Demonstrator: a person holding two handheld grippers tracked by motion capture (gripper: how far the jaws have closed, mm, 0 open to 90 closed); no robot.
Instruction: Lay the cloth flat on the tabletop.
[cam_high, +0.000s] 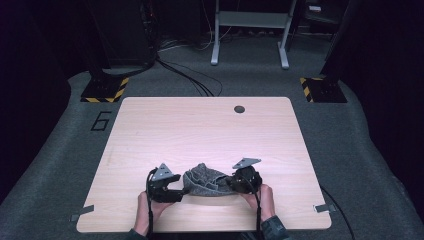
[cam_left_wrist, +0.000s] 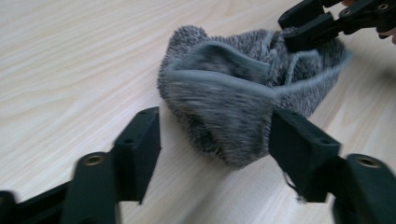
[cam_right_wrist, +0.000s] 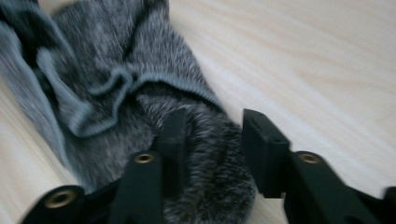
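A crumpled grey fuzzy knitted piece (cam_high: 202, 180) with a paler hem lies on the light wooden table (cam_high: 200, 130) near its front edge. My left gripper (cam_high: 172, 192) is at its left end, the right gripper (cam_high: 234, 182) at its right end. In the left gripper view the jaws of my left gripper (cam_left_wrist: 217, 140) stand wide apart, and the knit's (cam_left_wrist: 224, 93) rounded end lies loosely between them. The right gripper (cam_left_wrist: 317, 23) reaches onto the far hem. In the right gripper view my right gripper (cam_right_wrist: 212, 140) is parted, straddling a fold of the knit (cam_right_wrist: 116, 70); one fingertip (cam_right_wrist: 173, 135) is sunk in the pile.
A dark round grommet (cam_high: 239, 108) sits near the table's far edge. Small metal clips (cam_high: 81, 214) (cam_high: 325, 207) stick out at the front corners. Beyond the table are floor cables (cam_high: 195, 80), yellow-black taped stands (cam_high: 105, 90) and a grey frame (cam_high: 250, 30).
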